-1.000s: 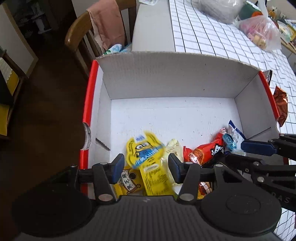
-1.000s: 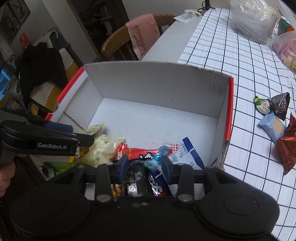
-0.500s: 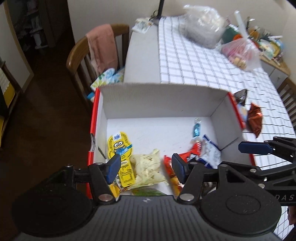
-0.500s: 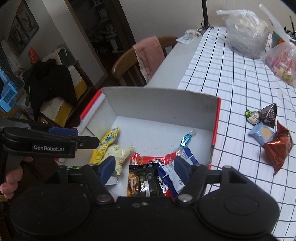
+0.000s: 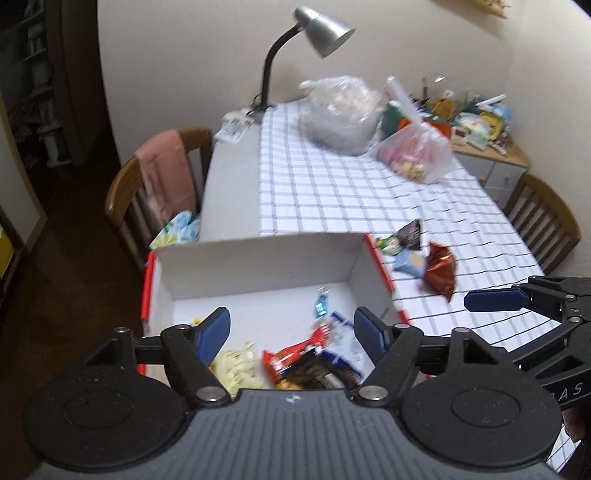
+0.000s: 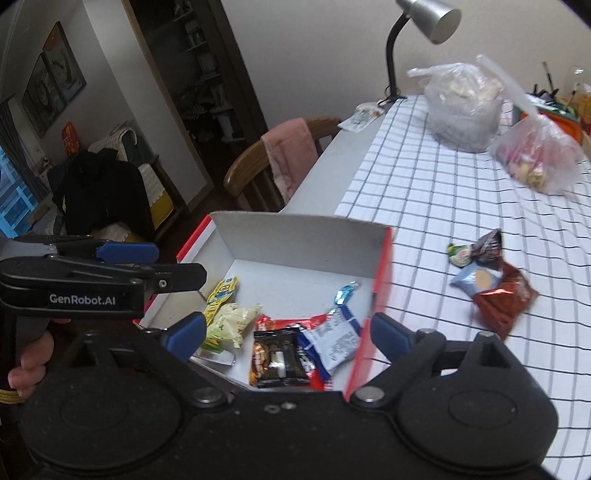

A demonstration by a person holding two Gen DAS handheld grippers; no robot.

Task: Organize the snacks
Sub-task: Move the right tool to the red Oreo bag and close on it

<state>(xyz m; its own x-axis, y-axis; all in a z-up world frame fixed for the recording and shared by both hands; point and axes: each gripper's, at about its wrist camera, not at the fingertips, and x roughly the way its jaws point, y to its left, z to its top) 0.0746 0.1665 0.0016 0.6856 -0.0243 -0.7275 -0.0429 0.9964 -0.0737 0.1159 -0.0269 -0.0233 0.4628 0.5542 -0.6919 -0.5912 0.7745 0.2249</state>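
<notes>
A white cardboard box with red edges (image 5: 258,266) (image 6: 306,240) sits at the table's near corner. It holds several snack packets: a yellow packet (image 6: 221,295), a pale packet (image 6: 232,321), a dark packet (image 6: 280,362), a blue-white packet (image 6: 332,339) and a blue candy (image 6: 343,295). Several snacks lie on the tablecloth right of the box: a red-brown bag (image 6: 506,302) (image 5: 439,273), a light blue packet (image 6: 476,280), a dark wrapper (image 6: 489,245) and a green one (image 6: 460,254). My left gripper (image 5: 291,332) and right gripper (image 6: 288,330) are open and empty, raised above the box's near side.
A checked tablecloth (image 6: 461,192) covers the table. Two plastic bags (image 6: 465,107) (image 6: 535,158) and a desk lamp (image 6: 424,22) stand at the far end. A wooden chair with a pink cloth (image 6: 288,155) is left of the table; another chair (image 5: 543,225) is on the right.
Both grippers have let go of their snacks into the box, opened wide, and risen up and back, so more of the table and room shows.
</notes>
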